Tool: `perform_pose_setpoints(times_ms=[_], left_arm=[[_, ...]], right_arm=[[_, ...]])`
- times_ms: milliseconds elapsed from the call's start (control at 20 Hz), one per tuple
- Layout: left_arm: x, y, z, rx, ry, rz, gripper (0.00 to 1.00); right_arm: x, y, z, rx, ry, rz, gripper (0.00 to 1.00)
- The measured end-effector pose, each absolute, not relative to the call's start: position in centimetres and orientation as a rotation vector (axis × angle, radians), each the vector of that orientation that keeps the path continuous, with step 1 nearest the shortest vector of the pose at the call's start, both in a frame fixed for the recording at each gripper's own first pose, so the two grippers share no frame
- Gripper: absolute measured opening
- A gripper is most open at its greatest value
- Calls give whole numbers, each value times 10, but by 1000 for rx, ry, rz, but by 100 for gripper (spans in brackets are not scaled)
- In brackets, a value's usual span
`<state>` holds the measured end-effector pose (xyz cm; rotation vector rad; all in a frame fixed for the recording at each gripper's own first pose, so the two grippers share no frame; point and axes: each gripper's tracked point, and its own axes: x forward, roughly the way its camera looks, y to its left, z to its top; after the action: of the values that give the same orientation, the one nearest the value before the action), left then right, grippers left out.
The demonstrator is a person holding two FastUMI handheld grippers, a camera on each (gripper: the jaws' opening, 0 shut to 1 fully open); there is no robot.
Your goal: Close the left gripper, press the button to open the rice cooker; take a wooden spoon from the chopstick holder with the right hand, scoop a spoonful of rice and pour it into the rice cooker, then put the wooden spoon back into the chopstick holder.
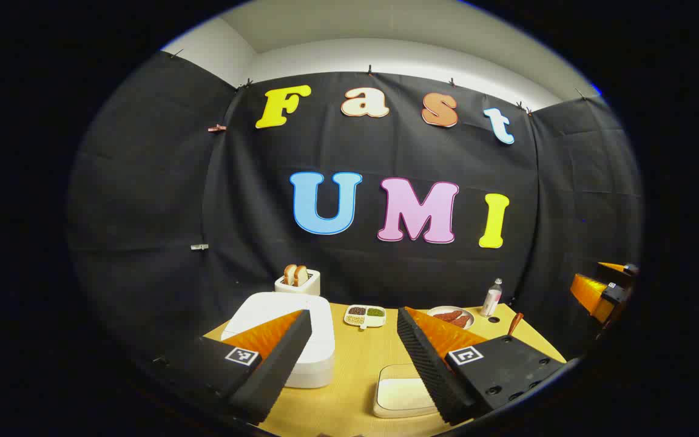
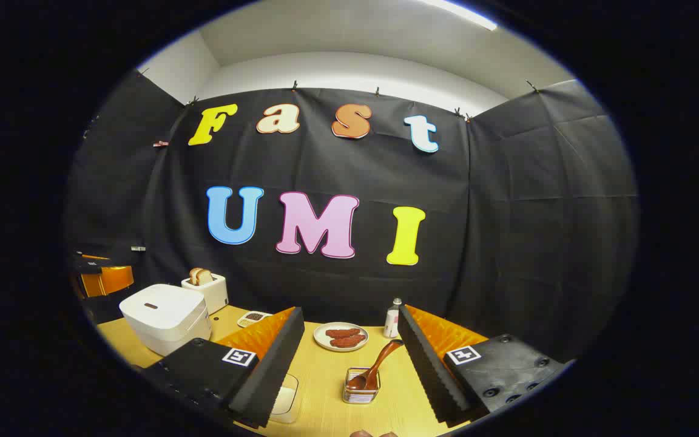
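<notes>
The left gripper (image 1: 354, 364) hangs with its jaws spread wide and nothing between them, above the table (image 1: 355, 376), the white rice cooker (image 1: 301, 340) with its lid down just behind its left finger. The right gripper (image 2: 349, 370) is likewise released and bare, the holder (image 2: 361, 393) standing between its fingers with the wooden spoon (image 2: 377, 367) leaning in it. A rice tray (image 1: 399, 394) sits near, a plate (image 2: 341, 335) and bottle (image 2: 392, 318) farther back, and a toaster (image 2: 207, 290) beside the cooker.
</notes>
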<state>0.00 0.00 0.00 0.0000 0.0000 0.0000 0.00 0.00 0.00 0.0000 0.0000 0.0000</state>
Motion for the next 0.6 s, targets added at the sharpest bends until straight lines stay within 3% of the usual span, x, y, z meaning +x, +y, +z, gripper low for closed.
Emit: perform_pose_setpoints(times_ms=[600], left_arm=[[-17,72,-19,6,53,-96,97]], right_arm=[[-36,64,-3,-33,48,-87,98]])
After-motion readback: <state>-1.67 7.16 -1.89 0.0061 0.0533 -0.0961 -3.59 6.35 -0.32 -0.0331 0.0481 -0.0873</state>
